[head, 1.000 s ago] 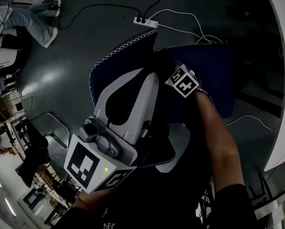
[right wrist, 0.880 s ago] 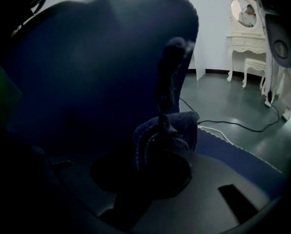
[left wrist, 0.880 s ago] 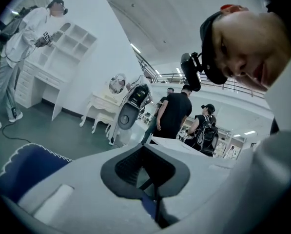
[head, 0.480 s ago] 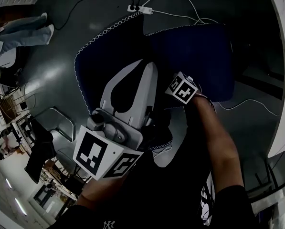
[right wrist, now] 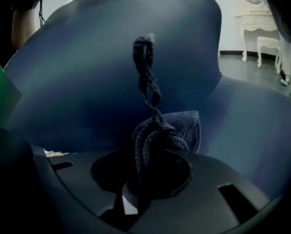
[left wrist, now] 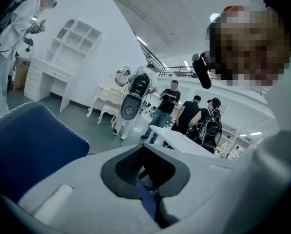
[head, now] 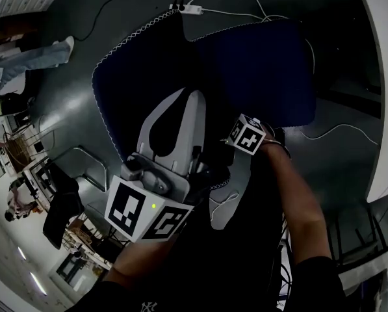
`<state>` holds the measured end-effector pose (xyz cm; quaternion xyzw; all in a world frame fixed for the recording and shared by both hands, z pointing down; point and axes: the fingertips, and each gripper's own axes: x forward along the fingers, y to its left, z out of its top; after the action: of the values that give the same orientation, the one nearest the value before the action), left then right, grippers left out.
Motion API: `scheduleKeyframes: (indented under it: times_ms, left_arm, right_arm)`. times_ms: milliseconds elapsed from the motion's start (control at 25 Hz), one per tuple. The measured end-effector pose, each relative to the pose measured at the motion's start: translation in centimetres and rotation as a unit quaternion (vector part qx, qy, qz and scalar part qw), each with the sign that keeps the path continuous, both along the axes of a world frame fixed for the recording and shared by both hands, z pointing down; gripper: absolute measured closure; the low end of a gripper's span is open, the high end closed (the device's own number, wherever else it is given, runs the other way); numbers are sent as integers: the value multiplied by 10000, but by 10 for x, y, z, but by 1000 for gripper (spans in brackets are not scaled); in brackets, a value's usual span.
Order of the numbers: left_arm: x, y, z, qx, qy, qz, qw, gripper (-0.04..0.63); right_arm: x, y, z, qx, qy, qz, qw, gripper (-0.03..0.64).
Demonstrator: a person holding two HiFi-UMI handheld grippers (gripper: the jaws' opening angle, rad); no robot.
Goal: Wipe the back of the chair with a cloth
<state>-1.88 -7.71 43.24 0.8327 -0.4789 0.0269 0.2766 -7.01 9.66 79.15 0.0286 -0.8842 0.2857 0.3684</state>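
Observation:
A dark blue chair shows from above, its seat at upper right and its back, edged in white stitching, at left. My right gripper, seen by its marker cube, sits low against the chair near my body. In the right gripper view that gripper is shut on a twisted grey-blue cloth, which hangs in front of the blue chair back. My white left gripper hovers over the back, jaws together. Its own view has the chair at left.
A white power strip and cables lie on the grey floor beyond the chair. A white table edge curves along the right. A person's legs are at upper left. Several people and white furniture stand farther off.
The right gripper with the cloth has slid down the chair toward me, away from the seat edge. The chair sits higher in the head view. The left gripper has barely moved.

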Motion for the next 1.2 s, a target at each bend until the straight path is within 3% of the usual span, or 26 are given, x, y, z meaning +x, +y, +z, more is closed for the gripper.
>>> scheduleKeyframes:
  times_ms: [240, 320, 520, 680, 1200]
  left_arm:
    - [8, 2, 3, -38, -70, -100, 9999, 588]
    - [6, 3, 2, -51, -94, -152, 9998, 588]
    - [-4, -1, -6, -55, -66, -391, 9992, 588]
    - [-8, -12, -5, 2, -67, -603, 9982, 588]
    - [-39, -52, 20, 51, -219, -1026, 9945, 588]
  right_arm:
    - [16, 37, 2, -271, -25, -458, 9986, 528]
    - [21, 32, -4, -308, -68, -385, 9988, 528]
    - [26, -49, -51, -19, -536, 718, 9960, 528]
    - [18, -116, -74, 360, -830, 1190, 9888, 528]
    - [-33, -251, -68, 803, -1317, 1362, 9786, 528]
